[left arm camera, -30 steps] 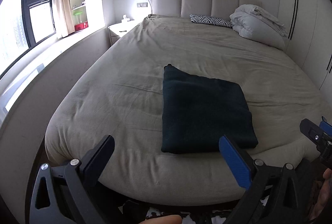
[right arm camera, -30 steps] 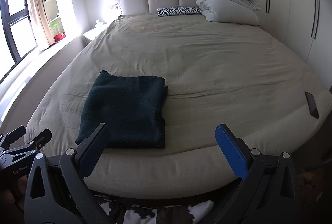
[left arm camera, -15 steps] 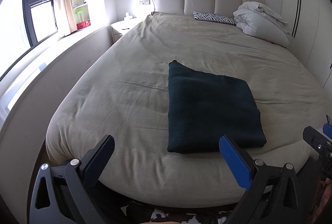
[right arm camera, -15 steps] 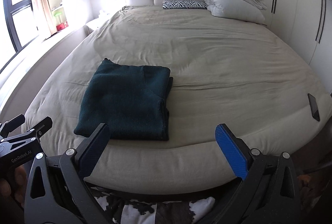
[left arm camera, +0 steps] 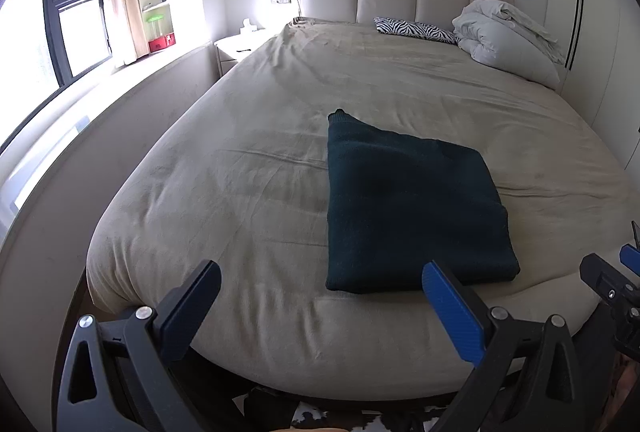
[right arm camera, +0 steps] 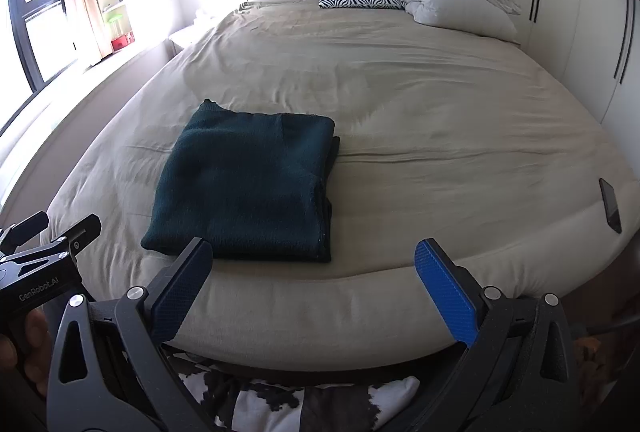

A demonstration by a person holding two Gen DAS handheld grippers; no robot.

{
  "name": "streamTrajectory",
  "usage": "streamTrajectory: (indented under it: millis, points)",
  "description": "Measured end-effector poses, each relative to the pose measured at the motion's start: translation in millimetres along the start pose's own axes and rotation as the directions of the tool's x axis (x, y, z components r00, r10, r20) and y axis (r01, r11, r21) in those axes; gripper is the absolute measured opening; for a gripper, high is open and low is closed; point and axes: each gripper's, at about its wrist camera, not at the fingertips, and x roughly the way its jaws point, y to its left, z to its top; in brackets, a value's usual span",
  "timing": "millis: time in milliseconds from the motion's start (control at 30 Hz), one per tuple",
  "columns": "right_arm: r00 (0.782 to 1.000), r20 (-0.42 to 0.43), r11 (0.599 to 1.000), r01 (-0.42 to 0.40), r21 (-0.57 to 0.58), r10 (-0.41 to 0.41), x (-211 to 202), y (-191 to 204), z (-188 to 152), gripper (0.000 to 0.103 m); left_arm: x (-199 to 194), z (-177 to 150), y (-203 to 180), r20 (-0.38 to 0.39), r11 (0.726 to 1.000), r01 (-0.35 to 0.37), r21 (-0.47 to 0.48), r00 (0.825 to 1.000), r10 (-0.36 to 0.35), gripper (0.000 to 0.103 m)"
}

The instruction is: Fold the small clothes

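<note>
Sweater (left arm camera: pixel 412 207) folded into a dark green rectangle lies flat on the bed (left arm camera: pixel 260 191), near the foot edge, with nothing gripping it. Its layers show stacked along one side in the right wrist view, so the folding looks done, and that would explain why both tools hang back off the mattress instead of reaching in.

Left gripper (left arm camera: pixel 320 308) is held low in front of the bed's edge, fingers spread wide with nothing between them. From it, the sweater sits ahead and a little to the right, its near edge just beyond the blue right fingertip (left arm camera: pixel 440 284) but apart from it.

Right gripper (right arm camera: pixel 316 280) is likewise spread wide and empty, also below and short of the mattress edge. From it, the sweater lies ahead and to the left, its near edge just past the dark left fingertip (right arm camera: pixel 192 264); the overlap there is probably only the viewing angle, though the fisheye makes this hard to judge. Each tool shows at the margin of the other's view, so the two flank the sweater at the foot of the bed.

A phone (right arm camera: pixel 610 205) rests far to the right of the right gripper, near the bed's edge, well apart from the sweater.
</note>
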Motion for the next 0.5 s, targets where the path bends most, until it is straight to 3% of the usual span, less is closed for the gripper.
streamTrajectory:
  millis: [500]
  points:
    - [1.000, -0.002, 1.000, 0.000, -0.001, 0.000, 1.7, 1.7, -1.1, 0.103, 0.0, -0.7, -1.0, -0.002, 1.000, 0.001, 0.000, 1.000, -0.001, 0.103]
